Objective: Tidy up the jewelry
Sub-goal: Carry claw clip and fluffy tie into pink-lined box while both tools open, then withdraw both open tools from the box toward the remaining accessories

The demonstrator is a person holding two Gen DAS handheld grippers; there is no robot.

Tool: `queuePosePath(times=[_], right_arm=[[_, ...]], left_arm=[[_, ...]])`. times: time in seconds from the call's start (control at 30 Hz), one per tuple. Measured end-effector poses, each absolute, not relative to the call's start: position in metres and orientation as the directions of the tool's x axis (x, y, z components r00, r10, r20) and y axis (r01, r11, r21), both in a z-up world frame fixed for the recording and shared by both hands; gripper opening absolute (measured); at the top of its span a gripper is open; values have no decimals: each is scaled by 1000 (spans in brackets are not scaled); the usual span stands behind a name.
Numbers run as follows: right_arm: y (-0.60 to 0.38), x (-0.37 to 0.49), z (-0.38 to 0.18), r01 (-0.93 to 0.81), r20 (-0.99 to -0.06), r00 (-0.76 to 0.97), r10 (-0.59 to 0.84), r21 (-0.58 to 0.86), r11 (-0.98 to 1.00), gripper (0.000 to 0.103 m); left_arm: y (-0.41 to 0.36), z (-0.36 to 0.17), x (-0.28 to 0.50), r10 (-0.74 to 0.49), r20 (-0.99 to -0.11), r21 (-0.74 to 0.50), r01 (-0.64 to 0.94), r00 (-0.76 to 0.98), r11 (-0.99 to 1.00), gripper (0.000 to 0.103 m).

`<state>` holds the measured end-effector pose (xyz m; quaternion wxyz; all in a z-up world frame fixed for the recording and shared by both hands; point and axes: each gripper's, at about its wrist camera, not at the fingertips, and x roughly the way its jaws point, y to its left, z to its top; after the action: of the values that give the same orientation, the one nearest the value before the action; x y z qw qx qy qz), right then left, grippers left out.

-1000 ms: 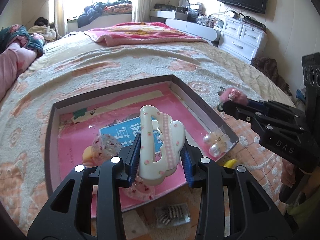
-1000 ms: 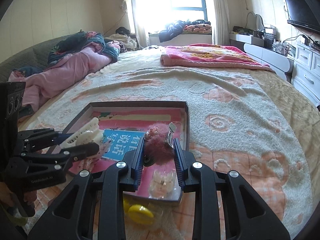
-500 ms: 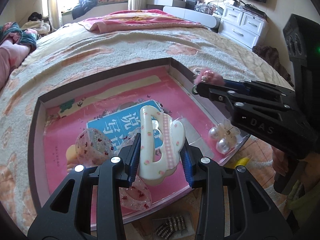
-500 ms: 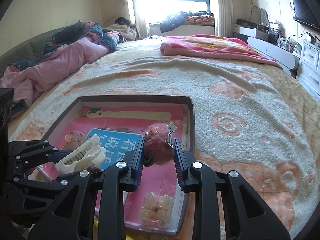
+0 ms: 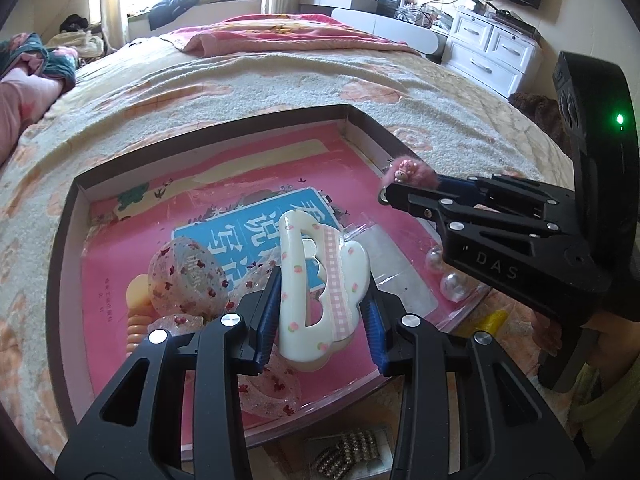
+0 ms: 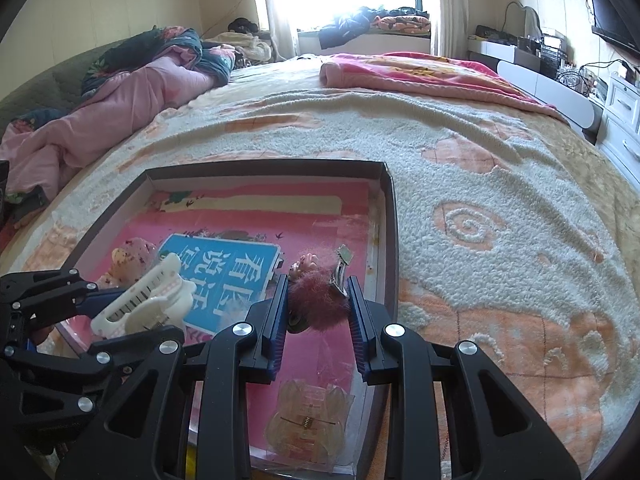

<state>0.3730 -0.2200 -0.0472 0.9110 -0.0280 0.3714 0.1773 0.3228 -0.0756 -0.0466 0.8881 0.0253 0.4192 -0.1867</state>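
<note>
A shallow dark-rimmed box (image 5: 352, 114) (image 6: 390, 216) with a pink lining lies on the bed. My left gripper (image 5: 322, 312) (image 6: 100, 312) is shut on a cream claw hair clip (image 5: 312, 280) (image 6: 148, 300) with pink flowers, hanging over the box's near half. My right gripper (image 6: 318, 312) (image 5: 384, 196) is shut on a fuzzy pink hair clip (image 6: 316, 300) (image 5: 408, 170) with a metal clasp, over the box's right side. Inside the box lie a speckled clear scrunchie (image 5: 188, 276), a clear claw clip (image 6: 308, 420), pearl beads (image 5: 454, 284) and a peach coil tie (image 5: 138, 316).
A blue printed card (image 6: 224, 276) lies under plastic in the box. A rhinestone clip (image 5: 348, 454) and a yellow item (image 5: 494, 320) lie on the blanket by the box's near edge. Pink bedding (image 6: 112, 112) is piled at the far left; white drawers (image 5: 492, 52) stand beyond the bed.
Both grippers have sunk toward the box with their clips still held. The right gripper has moved in over the box's right side, closer to the left one.
</note>
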Motion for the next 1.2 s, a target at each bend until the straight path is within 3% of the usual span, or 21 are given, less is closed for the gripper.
queuePosePath(times=[0.37, 0.87, 1.2], right_arm=[[-223, 371, -50, -331, -688, 662, 297, 88, 940, 29], [-230, 347, -37, -326, -651, 693, 309, 99, 940, 42], [-238, 316, -26, -310, -623, 717, 314, 118, 943, 58]], left_arm=[[-59, -29, 310, -319, -698, -144, 310, 641, 940, 50], [-37, -7, 282, -293, -636, -159, 251, 713, 955, 64], [-21, -1, 263, -272, -609, -168, 214, 745, 962, 81]])
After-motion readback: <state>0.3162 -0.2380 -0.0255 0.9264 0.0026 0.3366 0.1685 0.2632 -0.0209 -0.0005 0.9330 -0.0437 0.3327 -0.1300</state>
